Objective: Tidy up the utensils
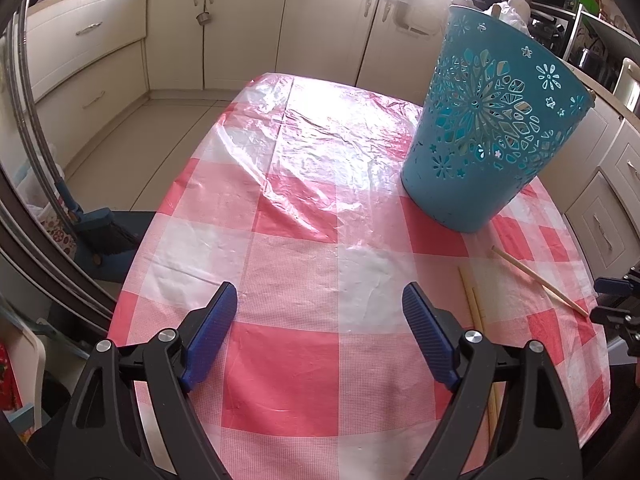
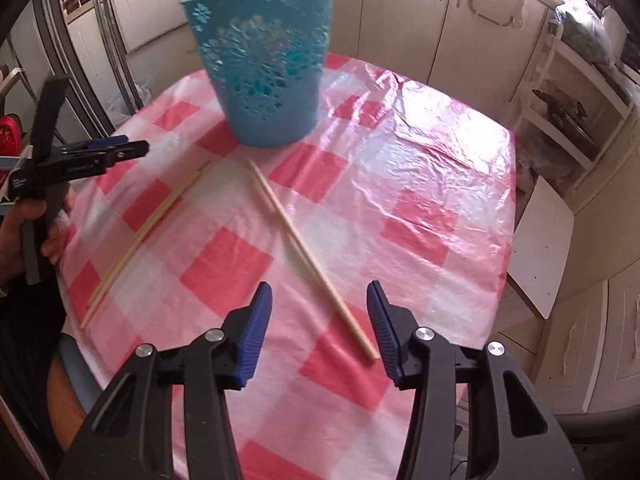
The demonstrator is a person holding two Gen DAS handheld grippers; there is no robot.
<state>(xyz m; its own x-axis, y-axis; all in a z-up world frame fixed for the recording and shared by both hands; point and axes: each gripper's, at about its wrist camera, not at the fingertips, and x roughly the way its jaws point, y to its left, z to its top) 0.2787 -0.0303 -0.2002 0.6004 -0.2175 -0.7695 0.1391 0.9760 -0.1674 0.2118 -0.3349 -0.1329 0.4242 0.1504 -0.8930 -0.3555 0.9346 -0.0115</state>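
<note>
A perforated teal basket (image 2: 264, 68) stands on the checked table, with stick ends poking out of its top. Two wooden chopsticks (image 2: 304, 248) lie diagonally in front of it. Their near end runs between the blue pads of my right gripper (image 2: 320, 304), which is open and not touching them. Another pair of chopsticks (image 2: 148, 232) lies further left. In the left wrist view my left gripper (image 1: 320, 300) is wide open over bare cloth, left of the basket (image 1: 492, 128) and the chopsticks (image 1: 540, 280). A hand (image 2: 24, 232) holds the left gripper (image 2: 136, 148) at the table's left edge.
A red-and-white checked cloth (image 1: 304, 240) under clear plastic covers the table. Cream kitchen cabinets (image 1: 240, 20) line the walls behind. A white chair seat (image 2: 540, 248) stands by the table's right edge and a broom (image 1: 100, 232) by its left edge.
</note>
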